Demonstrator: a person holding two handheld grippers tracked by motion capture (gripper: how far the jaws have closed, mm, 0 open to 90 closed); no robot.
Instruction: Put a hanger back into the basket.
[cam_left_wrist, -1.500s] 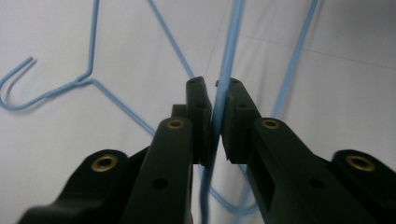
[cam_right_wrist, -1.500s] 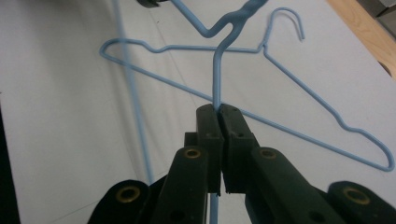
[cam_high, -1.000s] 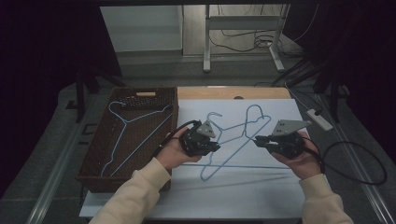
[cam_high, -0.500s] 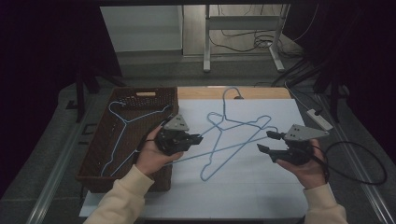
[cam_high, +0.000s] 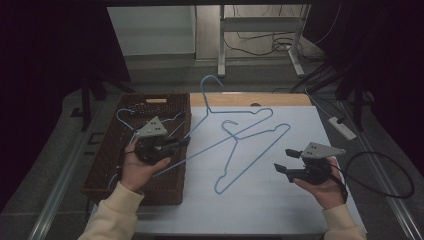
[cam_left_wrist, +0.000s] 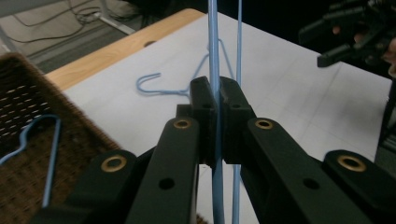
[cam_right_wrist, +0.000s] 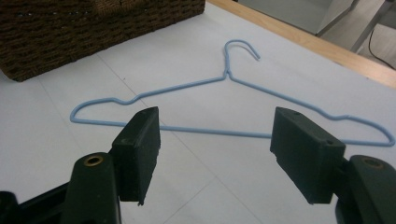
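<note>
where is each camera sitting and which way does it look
High view: above the person's side, looking forward and down on the table; both forearms, hands, grippers.
Left gripper view: rides the left gripper, fingers shut on a blue hanger.
Right gripper view: rides the right gripper, fingers open.
Shared: the hanger lying flat.

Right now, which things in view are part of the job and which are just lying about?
In the job:
- left gripper, shut on the held hanger
- right gripper, jaws just opened, nothing between them
- hanger on the table
- wicker basket, with a hanger in it

Lying about:
- power strip
- floor cables
- desk frame
</note>
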